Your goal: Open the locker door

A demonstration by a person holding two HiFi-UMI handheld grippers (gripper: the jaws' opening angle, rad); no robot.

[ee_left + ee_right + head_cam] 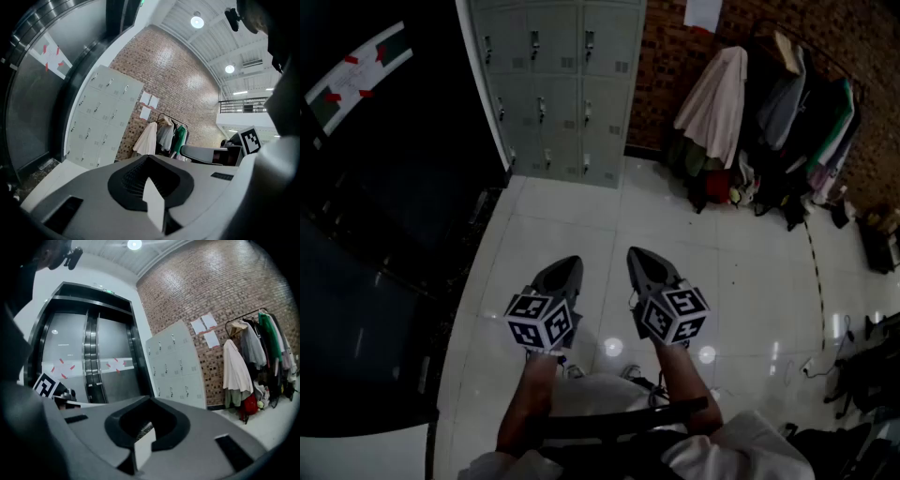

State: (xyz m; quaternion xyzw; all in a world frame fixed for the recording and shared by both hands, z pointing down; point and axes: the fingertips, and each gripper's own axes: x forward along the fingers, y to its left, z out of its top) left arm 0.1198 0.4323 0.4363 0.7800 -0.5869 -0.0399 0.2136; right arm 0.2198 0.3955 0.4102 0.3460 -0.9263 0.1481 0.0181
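Not started. Lockers point(551, 89) all closed, well away across the floor point(581, 225). Left gripper point(570, 264) and right gripper point(637, 255): jaws clenched, empty. Approach and pull remain.

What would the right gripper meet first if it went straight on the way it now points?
The way looks free over the floor; the right gripper would probably first reach the grey lockers, near their left edge, though depth is unclear.

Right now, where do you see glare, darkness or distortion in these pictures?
Head view: lamp reflections glare on the floor; the left side is nearly black. Left gripper view: the ceiling lamp is blown out, the lockers look bent. Right gripper view: the brick wall curves, corners are dark.
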